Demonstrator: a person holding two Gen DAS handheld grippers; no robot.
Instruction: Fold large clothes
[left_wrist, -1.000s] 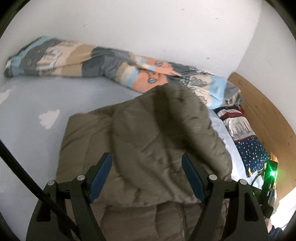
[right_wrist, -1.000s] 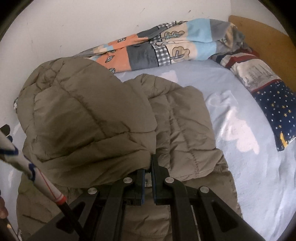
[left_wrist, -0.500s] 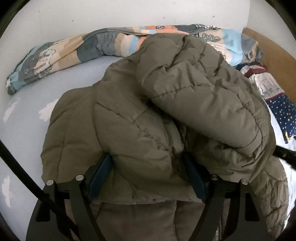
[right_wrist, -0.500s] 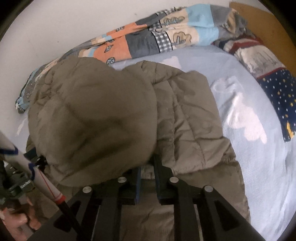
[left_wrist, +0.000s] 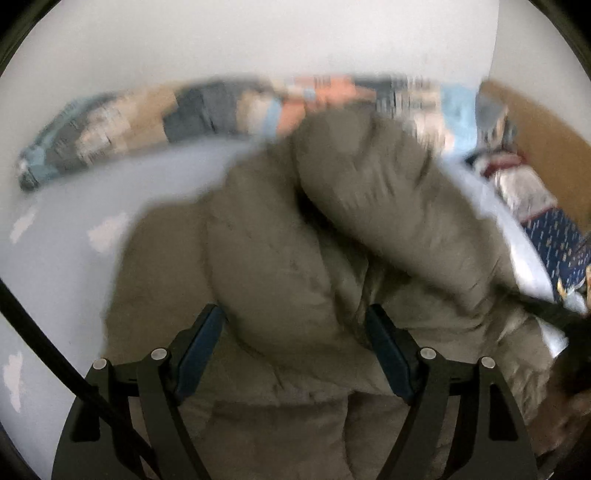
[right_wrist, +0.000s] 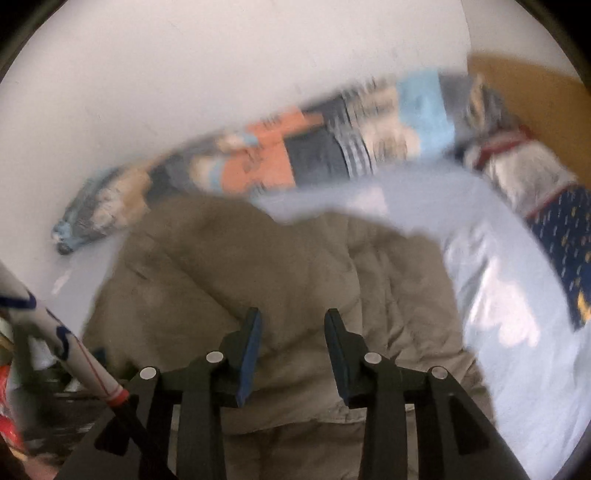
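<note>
An olive-green puffer jacket (left_wrist: 295, 258) lies on the pale blue bed sheet (left_wrist: 74, 229), with one bulky part folded over its middle. Both views are motion-blurred. My left gripper (left_wrist: 295, 347) is open, its blue pads either side of a jacket bulge, low over the near edge. In the right wrist view the jacket (right_wrist: 258, 266) lies flatter. My right gripper (right_wrist: 293, 354) is open and holds nothing, just above the jacket's near edge.
A patchwork quilt (right_wrist: 314, 155) is bunched along the white wall at the back. A starry navy pillow (right_wrist: 569, 243) and a wooden headboard (right_wrist: 535, 96) lie to the right. Clutter (right_wrist: 22, 369) shows at the bed's left edge.
My right gripper has opened and let go of the jacket part it carried, which has dropped onto the jacket. Both cameras have swung, blurring the views. The left gripper stays open.
</note>
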